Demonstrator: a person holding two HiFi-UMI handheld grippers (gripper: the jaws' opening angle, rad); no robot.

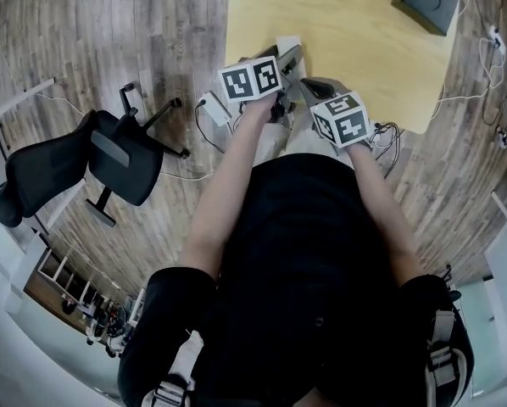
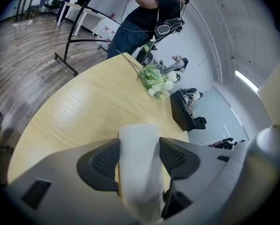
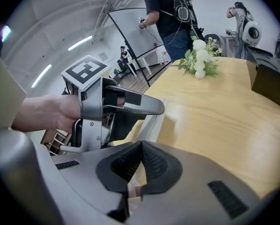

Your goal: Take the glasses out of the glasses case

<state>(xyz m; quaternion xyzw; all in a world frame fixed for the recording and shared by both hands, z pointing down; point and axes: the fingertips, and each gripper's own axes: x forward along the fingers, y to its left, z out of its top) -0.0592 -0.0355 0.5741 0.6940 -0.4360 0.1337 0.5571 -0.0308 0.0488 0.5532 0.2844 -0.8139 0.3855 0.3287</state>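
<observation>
Left gripper [image 2: 139, 146] clamps the glasses case [image 2: 138, 182], long axis toward 12 o'clock; right gripper [image 3: 141, 146] (jaws pressed together) sits close at 3 o'clock.

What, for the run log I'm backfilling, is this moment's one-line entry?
left tool: shut on white case | right tool: shut | glasses: not visible
</observation>
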